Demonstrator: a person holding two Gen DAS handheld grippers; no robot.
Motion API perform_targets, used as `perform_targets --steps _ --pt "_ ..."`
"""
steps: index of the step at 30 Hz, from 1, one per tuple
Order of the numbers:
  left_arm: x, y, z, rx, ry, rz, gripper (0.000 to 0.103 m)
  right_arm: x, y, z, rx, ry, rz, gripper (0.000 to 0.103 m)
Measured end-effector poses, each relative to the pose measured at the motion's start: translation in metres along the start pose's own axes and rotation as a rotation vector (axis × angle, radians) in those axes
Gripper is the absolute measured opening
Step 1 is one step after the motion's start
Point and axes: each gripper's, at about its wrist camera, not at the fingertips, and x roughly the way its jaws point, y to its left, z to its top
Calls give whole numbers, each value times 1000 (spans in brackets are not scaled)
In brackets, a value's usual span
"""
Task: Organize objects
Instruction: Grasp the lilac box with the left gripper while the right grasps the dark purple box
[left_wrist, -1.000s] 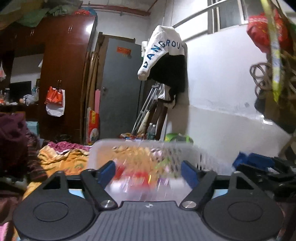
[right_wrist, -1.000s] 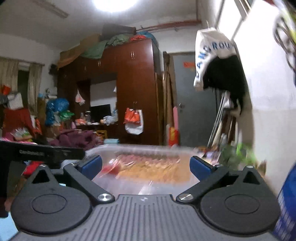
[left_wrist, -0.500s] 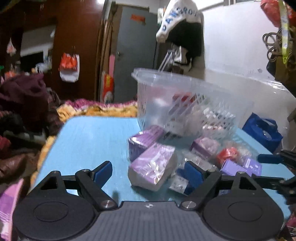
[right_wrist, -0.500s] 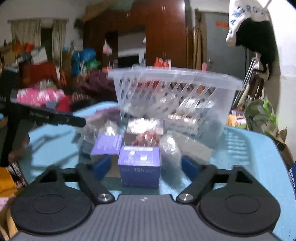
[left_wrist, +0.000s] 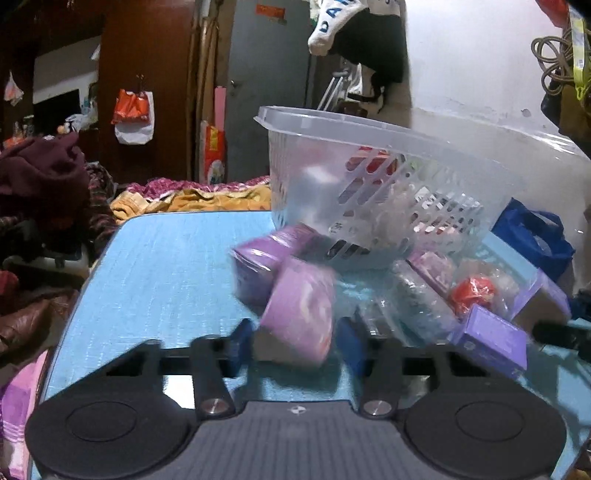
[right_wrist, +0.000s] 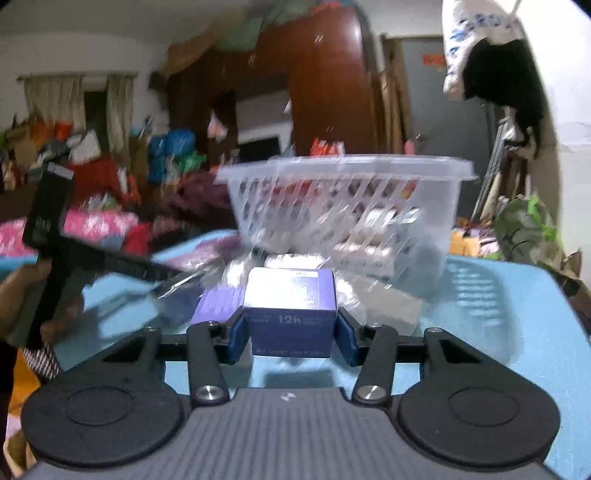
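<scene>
A clear plastic basket (left_wrist: 369, 125) holding packets stands on the blue table (left_wrist: 166, 266). A pile of wrapped packets and small boxes lies in front of it. My left gripper (left_wrist: 295, 345) is closing, its blue pads against the sides of a pink-purple wrapped packet (left_wrist: 299, 314) at the pile's near edge. In the right wrist view the basket (right_wrist: 369, 162) is behind my right gripper (right_wrist: 290, 338), whose closing pads press both sides of a dark purple box (right_wrist: 291, 321) marked "12h". A hand (right_wrist: 22, 288) holds the left gripper's black frame (right_wrist: 110, 262) at the left.
More items lie to the right of the packet: a purple box (left_wrist: 491, 339), a red thing in clear wrap (left_wrist: 472, 291) and another purple box (left_wrist: 258, 258) behind. A blue bag (left_wrist: 532, 236) sits by the wall. Heaped clothes (left_wrist: 40, 177) border the table's left side.
Both grippers have tipped down from the room view to the pile on the table. Their wide jaws have narrowed, the left around the pink-purple packet, the right around the purple box.
</scene>
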Motion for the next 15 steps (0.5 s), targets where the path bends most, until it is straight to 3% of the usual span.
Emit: perform_targets --steps 8,15 --pt "-32 -11 -12 71 -211 -14 46 -9 1 -1 -3 -88 -30 52" --pt "-40 -10 -12 71 -275 -22 46 -13 -3 -4 33 -140 -50 52"
